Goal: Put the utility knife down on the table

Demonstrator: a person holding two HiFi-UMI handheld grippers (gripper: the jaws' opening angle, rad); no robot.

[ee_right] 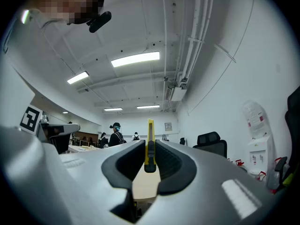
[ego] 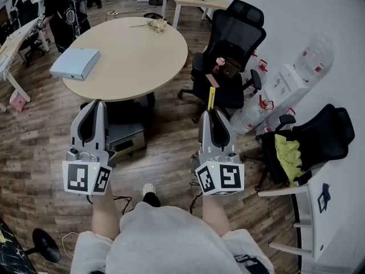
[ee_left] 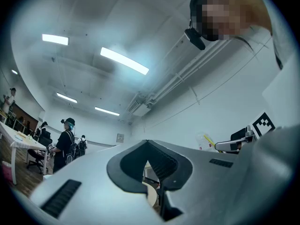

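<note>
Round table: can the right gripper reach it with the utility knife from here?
Probably, after a step forward: the right gripper, shut on the utility knife, has only floor between it and the round table; the office chair stands to the right.

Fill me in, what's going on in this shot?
A person stands on the wood floor with a two-jaw gripper in each hand, facing a round table. The right gripper is shut on a yellow utility knife, which sticks out past the jaw tips. The left gripper has its jaws together with nothing between them. Both grippers are held over the floor, short of the table's edge, so the knife has not yet been set down.
</note>
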